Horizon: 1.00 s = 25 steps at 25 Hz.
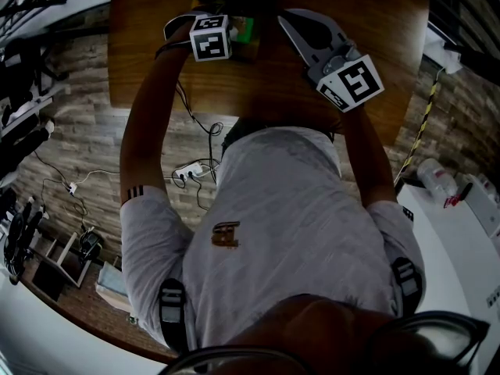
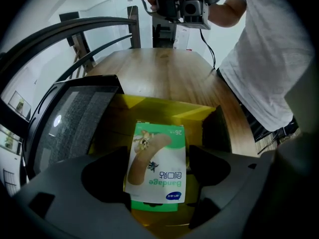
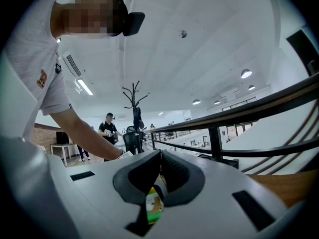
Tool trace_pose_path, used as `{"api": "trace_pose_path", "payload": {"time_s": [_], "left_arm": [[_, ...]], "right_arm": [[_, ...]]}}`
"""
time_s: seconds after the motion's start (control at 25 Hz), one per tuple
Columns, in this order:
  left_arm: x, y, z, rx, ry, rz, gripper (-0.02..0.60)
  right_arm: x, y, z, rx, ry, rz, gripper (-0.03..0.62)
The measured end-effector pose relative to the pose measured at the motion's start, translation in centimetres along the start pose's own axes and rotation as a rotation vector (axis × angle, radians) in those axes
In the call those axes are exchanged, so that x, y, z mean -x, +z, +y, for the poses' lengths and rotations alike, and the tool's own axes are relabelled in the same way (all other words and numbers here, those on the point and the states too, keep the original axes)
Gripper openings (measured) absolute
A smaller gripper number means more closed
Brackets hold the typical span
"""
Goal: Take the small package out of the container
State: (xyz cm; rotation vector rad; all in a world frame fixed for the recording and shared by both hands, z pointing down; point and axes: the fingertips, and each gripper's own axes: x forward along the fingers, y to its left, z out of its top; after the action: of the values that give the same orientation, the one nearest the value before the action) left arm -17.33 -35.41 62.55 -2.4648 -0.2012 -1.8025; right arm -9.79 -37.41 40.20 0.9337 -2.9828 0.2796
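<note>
- Gripping the package (image 2: 155,168) is the left hand-held gripper (image 2: 158,153), with one pad against each long side. The printed face is turned to its camera and the print reads upside down.
- In the left gripper view the package sits at 6 o'clock, over the open yellow container (image 2: 192,114). Whether its lower end is clear of the container cannot be told.
- The container stands on the wooden desk (image 2: 169,76), with a dark panel (image 2: 75,123) just beside it at 9 o'clock.
- The right hand-held gripper (image 3: 159,156) is clenched, pads meeting at the tips. A sliver of green-and-yellow print shows through the gap below the pads, at 6 o'clock in its view.
- In the head view the left gripper's marker cube is at 11 o'clock, with a green edge of the package just beside it at its 3 o'clock. The right hand-held gripper is at 1 o'clock, apart from the package.
- In the left gripper view the right hand-held gripper is at 12 o'clock, above the far end of the desk. A white shirt (image 2: 269,49) is at 2 o'clock.
</note>
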Motion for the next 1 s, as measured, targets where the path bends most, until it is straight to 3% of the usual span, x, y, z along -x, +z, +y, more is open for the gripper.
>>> {"api": "trace_pose_path", "payload": {"time_s": [0.44, 1.0], "left_arm": [[-0.3, -0.2, 0.2, 0.012, -0.021, -0.010, 0.387], [0.8, 0.2, -0.8, 0.014, 0.027, -0.048, 0.383]], "right_arm": [[0.1, -0.8, -0.6, -0.014, 0.002, 0.008, 0.032], [0.5, -0.7, 0.4, -0.008, 0.010, 0.010, 0.032]]}}
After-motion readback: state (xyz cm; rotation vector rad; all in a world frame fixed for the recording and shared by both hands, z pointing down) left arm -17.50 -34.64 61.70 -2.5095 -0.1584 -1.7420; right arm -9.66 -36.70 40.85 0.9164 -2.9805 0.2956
